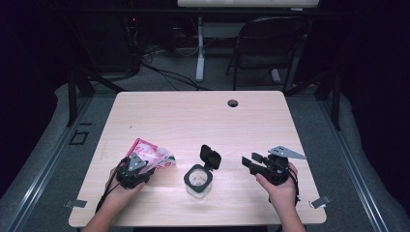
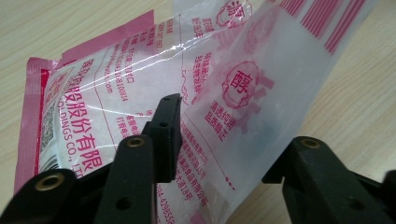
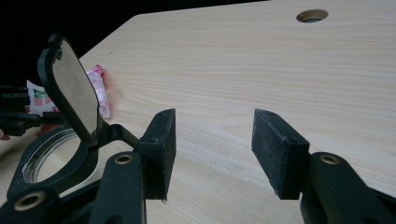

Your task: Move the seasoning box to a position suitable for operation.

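Left gripper view shows the left gripper (image 2: 224,140) straddling the pink-printed pouch (image 2: 140,93), pads not visibly pressing; pinch firmly before lifting toward the open jar (image 1: 198,180), right gripper (image 3: 212,149) wide and empty.

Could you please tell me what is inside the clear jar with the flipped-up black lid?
The jar stands open, its lid tipped back. From above, its inside looks pale and apparently empty. The black rim hides part of the interior, so I cannot rule out a thin layer.

Looked like lab or recording studio, not home. Dark blackout surround, metal frame rails (image 1: 72,92) beside light wood desk (image 1: 193,116) with cable hole (image 1: 233,103). Cables (image 1: 159,67) trailed on grey carpet, folding chair (image 1: 263,43) behind, second desk's leg (image 1: 199,48).
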Demonstrator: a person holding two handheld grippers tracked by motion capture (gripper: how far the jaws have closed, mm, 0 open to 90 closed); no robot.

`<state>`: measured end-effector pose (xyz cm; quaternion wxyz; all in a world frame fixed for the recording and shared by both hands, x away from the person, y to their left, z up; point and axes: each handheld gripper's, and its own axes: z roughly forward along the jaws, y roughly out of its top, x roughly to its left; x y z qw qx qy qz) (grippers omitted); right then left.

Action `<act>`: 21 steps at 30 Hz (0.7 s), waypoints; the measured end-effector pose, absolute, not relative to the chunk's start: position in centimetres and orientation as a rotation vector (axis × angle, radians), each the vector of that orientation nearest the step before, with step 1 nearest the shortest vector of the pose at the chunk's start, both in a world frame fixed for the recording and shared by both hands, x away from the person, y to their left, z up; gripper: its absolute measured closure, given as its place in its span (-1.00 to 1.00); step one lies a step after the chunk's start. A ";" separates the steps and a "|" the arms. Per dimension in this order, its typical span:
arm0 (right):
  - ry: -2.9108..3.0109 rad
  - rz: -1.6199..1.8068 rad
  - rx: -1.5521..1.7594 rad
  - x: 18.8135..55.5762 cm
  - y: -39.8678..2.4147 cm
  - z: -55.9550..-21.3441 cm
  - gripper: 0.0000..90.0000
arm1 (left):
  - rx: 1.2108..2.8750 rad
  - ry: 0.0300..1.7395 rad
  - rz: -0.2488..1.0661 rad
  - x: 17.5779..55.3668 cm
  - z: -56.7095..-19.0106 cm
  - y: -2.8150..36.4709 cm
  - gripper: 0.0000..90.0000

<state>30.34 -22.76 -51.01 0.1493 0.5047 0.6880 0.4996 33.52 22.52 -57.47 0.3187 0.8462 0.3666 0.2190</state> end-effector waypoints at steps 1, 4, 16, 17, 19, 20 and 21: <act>1.985 1.433 1.446 30.3 -22.8 -51.0 0.11 | 2.227 0.965 0.583 33.5 -57.5 22.4 0.39; 2.001 1.439 1.438 30.0 -22.9 -51.2 0.11 | 2.246 0.957 0.606 33.7 -57.4 21.9 0.42; 1.970 1.425 1.471 29.2 -23.8 -51.4 0.10 | 2.249 0.947 0.627 34.6 -58.0 21.1 0.22; 1.970 1.423 1.473 29.2 -23.8 -51.4 0.10 | 2.252 0.945 0.630 34.6 -58.0 21.0 0.22; 1.968 1.424 1.475 29.2 -23.8 -51.5 0.10 | 2.254 0.942 0.632 34.6 -58.0 21.0 0.21; 1.963 1.426 1.478 29.1 -23.9 -51.5 0.10 | 2.258 0.943 0.635 34.7 -58.0 20.9 0.21; 1.969 1.419 1.480 29.1 -23.9 -51.5 0.10 | 2.262 0.944 0.634 34.7 -57.9 20.9 0.20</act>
